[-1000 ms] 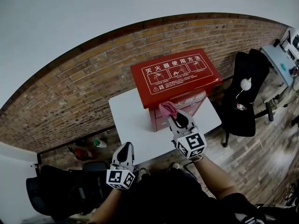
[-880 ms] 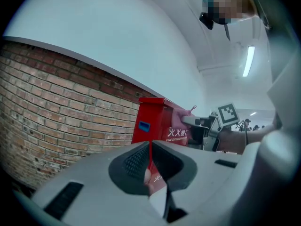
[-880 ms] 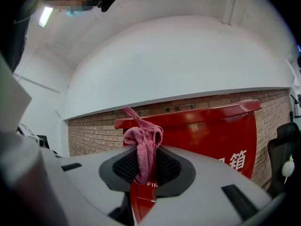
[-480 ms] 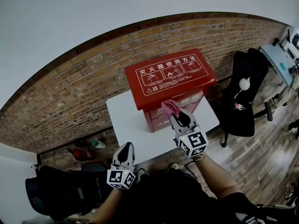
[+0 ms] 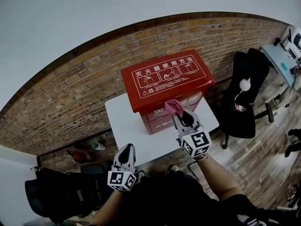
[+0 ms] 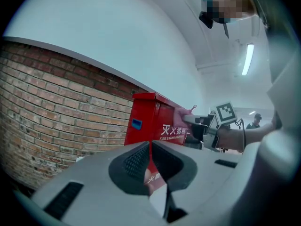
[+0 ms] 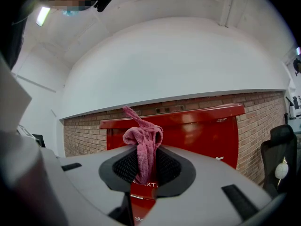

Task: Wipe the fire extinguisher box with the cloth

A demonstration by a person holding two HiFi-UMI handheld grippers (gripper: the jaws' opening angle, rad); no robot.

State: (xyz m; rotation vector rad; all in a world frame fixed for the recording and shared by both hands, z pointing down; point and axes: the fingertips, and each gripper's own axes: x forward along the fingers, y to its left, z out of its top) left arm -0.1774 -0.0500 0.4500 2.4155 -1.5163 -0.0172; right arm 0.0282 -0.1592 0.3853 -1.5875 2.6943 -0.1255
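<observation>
A red fire extinguisher box [image 5: 167, 79] with white print on its lid stands on a white table [image 5: 127, 126] against a brick wall. My right gripper [image 5: 178, 111] is shut on a pink cloth [image 5: 174, 107] and holds it against the box's front face, just under the lid's front edge. In the right gripper view the pink cloth [image 7: 143, 142] bunches out between the jaws, with the box [image 7: 197, 135] close ahead. My left gripper [image 5: 126, 155] hangs low at the table's near edge, shut and empty; its view shows the box [image 6: 157, 124] from the side.
A black office chair [image 5: 247, 98] with a white round thing on it stands right of the table. Bottles [image 5: 87, 152] lie on the floor to the left by the brick wall [image 5: 70, 93]. A desk [image 5: 284, 55] sits at far right.
The right gripper with the cloth has slid a little to the right along the box's front, staying just below the lid edge. The left gripper has stayed put.
</observation>
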